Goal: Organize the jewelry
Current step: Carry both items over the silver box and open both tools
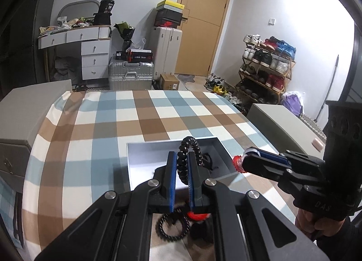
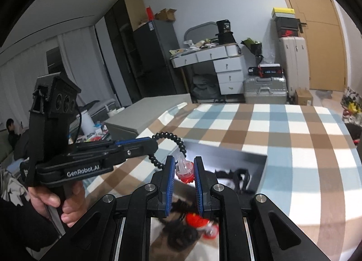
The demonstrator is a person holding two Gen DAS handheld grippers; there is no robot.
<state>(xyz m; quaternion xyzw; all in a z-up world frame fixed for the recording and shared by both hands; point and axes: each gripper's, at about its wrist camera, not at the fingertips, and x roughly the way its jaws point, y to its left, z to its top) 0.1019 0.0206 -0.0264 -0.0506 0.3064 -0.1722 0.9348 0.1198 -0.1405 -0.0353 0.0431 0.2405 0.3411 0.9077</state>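
Gripping a black spiral hair tie, the left claw is pinched tight on it, loop arching above the fingertips. Right claw clamped narrow on a red-and-clear plastic piece. Both hover over the open grey box on the checked tablecloth; dark items lie inside.

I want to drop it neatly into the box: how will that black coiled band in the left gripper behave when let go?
The black coiled band arches limply above the left gripper, so it is probably floppy and springy. Its open coils look light, so it may bounce or snag in the grey box.
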